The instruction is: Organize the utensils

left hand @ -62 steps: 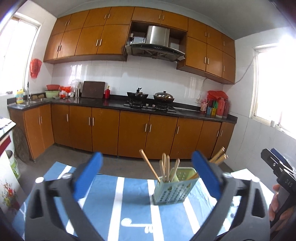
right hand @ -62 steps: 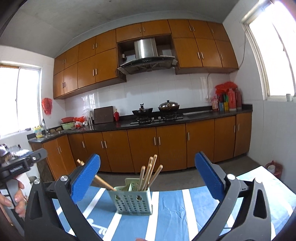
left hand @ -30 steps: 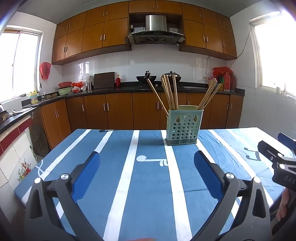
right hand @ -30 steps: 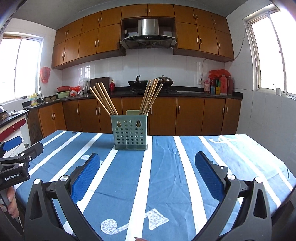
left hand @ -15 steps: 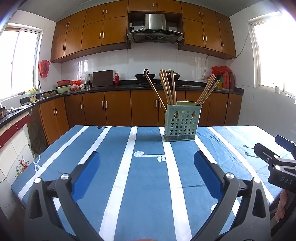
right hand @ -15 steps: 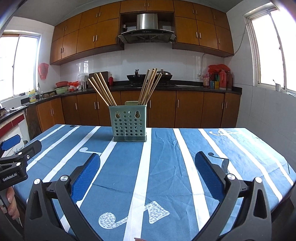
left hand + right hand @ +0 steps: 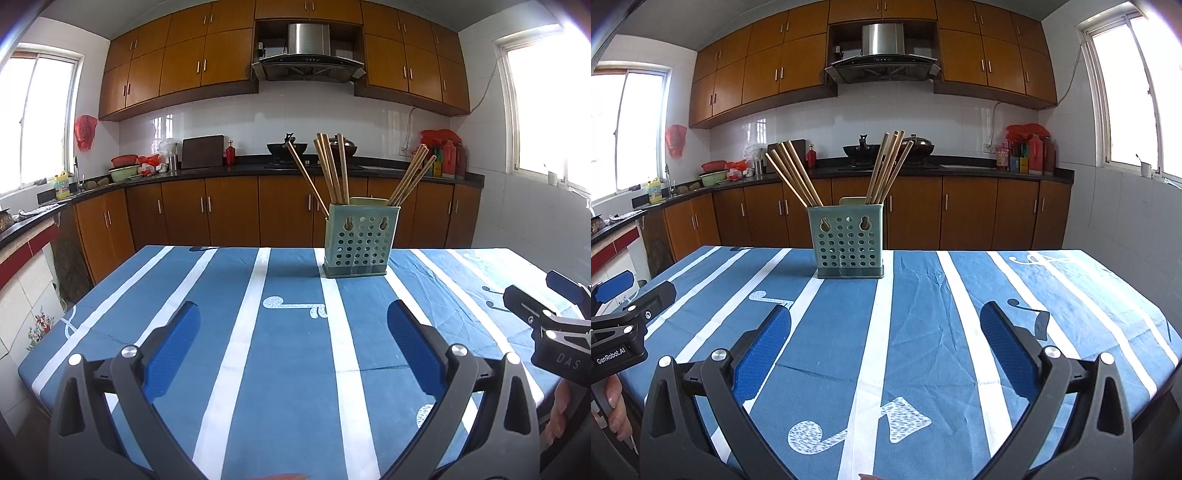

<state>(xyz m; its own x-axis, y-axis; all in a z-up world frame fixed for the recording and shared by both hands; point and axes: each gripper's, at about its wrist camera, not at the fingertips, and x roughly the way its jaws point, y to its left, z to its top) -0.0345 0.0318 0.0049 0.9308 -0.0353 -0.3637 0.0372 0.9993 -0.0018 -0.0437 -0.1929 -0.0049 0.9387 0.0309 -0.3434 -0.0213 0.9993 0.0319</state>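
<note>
Two bundles of wooden chopsticks [image 7: 886, 168] stand splayed in a pale green perforated utensil holder [image 7: 848, 240], which sits upright on the blue striped tablecloth [image 7: 923, 314] at the far middle of the table, centre of both views. One bundle [image 7: 792, 175] leans left, the other right, in what look like separate compartments, though the divider is hidden. Nothing else lies on the cloth.

Both grippers hang low over the near edge, well apart from the holder. The left gripper [image 7: 293, 343] has its jaws spread wide and empty; the right gripper [image 7: 886, 343] is likewise agape, holding nothing.

Likely risks: the holder looks light and top-heavy with long sticks, so a sideways nudge from a finger could tip it or skate it across the loose, creased cloth. Pinching one thin round stick among several may drag neighbours out or let it roll free.
</note>
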